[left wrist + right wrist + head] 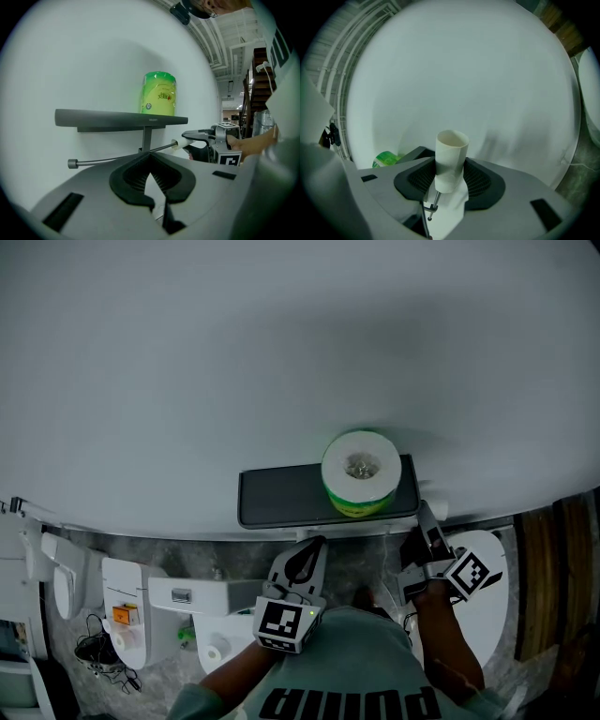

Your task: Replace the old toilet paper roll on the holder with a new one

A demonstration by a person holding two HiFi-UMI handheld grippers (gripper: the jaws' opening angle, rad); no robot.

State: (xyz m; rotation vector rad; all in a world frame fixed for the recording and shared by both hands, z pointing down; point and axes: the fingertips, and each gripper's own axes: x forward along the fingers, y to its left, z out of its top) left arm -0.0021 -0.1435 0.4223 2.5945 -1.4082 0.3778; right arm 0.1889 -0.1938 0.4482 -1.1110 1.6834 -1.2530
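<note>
Left gripper (309, 554) is nearest, its fingers closed on nothing. Gray shelf (281, 495) on the wall carries 1 new green-wrapped roll (361, 472). Right gripper (427, 521) clamps the empty cardboard tube (451, 159) at the end of the holder rod (107, 158).

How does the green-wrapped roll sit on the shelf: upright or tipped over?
Upright. The green-wrapped roll shows its core hole from above and stands on end on the shelf.

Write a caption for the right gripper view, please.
Right gripper clamped on an empty cardboard tube, white wall behind, new roll at left.
</note>
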